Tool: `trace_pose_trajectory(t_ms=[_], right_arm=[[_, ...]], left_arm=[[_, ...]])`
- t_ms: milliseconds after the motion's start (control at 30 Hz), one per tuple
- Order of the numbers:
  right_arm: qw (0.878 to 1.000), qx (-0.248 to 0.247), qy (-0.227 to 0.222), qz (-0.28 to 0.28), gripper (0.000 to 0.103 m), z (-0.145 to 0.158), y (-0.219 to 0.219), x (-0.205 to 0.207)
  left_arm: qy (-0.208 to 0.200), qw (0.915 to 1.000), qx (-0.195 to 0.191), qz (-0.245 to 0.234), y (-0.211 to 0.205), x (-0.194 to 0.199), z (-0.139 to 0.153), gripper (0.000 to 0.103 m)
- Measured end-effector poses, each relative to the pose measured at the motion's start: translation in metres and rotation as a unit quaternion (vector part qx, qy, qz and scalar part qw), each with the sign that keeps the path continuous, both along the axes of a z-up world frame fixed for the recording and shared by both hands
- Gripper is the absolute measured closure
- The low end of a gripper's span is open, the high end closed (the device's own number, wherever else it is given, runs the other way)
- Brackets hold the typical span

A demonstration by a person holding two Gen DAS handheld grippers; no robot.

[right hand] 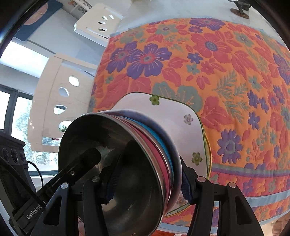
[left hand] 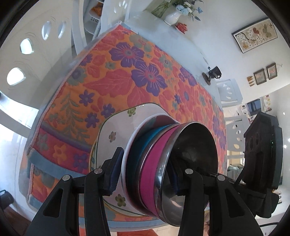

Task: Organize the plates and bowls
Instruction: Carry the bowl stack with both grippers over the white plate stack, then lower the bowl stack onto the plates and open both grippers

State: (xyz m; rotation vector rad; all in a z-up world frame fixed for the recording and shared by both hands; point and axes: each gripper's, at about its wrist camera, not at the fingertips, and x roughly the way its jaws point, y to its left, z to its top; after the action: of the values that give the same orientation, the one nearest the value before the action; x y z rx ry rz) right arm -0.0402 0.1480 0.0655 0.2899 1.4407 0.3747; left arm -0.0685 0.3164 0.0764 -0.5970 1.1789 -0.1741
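A nested stack of bowls hangs between both grippers: a steel bowl [left hand: 192,145] [right hand: 126,163] innermost, then a pink bowl [left hand: 154,163] [right hand: 159,150], a blue bowl [left hand: 154,134] [right hand: 155,134] and a white-rimmed bowl [left hand: 126,163] outermost. My left gripper [left hand: 145,174] is shut on the stack's wall, one finger inside the steel bowl and one outside. From the opposite side my right gripper [right hand: 149,183] clamps it the same way. Right behind the stack, a square white flowered plate [left hand: 116,127] [right hand: 163,109] lies on the cloth. I cannot tell if the stack touches it.
An orange floral cloth [left hand: 126,72] [right hand: 226,63] covers the table. At the far end stand a white flower vase [left hand: 174,16], a small red dish [left hand: 181,27] and a dark object [left hand: 212,74]. White chairs [left hand: 36,54] [right hand: 59,94] ring the table.
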Motion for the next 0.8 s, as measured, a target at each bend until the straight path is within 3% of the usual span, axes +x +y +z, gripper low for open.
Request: trace_pose_trajectory(t_ms=[167, 300, 433, 567, 633, 700, 767, 800], right_arm=[[1.000, 0.000, 0.005, -0.018, 0.046, -0.002, -0.003, 0.001], [0.999, 0.014, 0.002, -0.041, 0.046, 0.010, -0.012, -0.002], [0.998, 0.022, -0.018, -0.056, 0.046, 0.033, -0.024, -0.010], [0.995, -0.013, -0.083, -0.057, 0.046, 0.081, -0.027, -0.028], [0.989, -0.039, -0.132, -0.053, 0.043, 0.112, -0.024, -0.038], [0.978, -0.059, -0.194, -0.050, 0.035, 0.149, -0.021, -0.052], [0.964, -0.073, -0.249, -0.064, 0.016, 0.178, -0.019, -0.068], [0.956, -0.079, -0.271, -0.075, 0.012, 0.188, -0.018, -0.075]], left_arm=[[-0.005, 0.9996, 0.006, -0.026, -0.001, 0.003, 0.001, 0.061], [-0.054, 0.9947, 0.067, -0.057, -0.007, -0.002, 0.028, 0.059], [-0.094, 0.9865, 0.113, -0.072, -0.001, -0.014, 0.063, 0.053], [-0.138, 0.9796, 0.132, -0.063, 0.006, -0.032, 0.102, 0.053], [-0.172, 0.9706, 0.162, -0.047, 0.003, -0.042, 0.126, 0.049], [-0.219, 0.9517, 0.214, -0.027, -0.005, -0.055, 0.152, 0.037], [-0.260, 0.9325, 0.250, -0.015, -0.012, -0.066, 0.174, 0.024], [-0.281, 0.9218, 0.267, -0.010, -0.017, -0.073, 0.188, 0.021]])
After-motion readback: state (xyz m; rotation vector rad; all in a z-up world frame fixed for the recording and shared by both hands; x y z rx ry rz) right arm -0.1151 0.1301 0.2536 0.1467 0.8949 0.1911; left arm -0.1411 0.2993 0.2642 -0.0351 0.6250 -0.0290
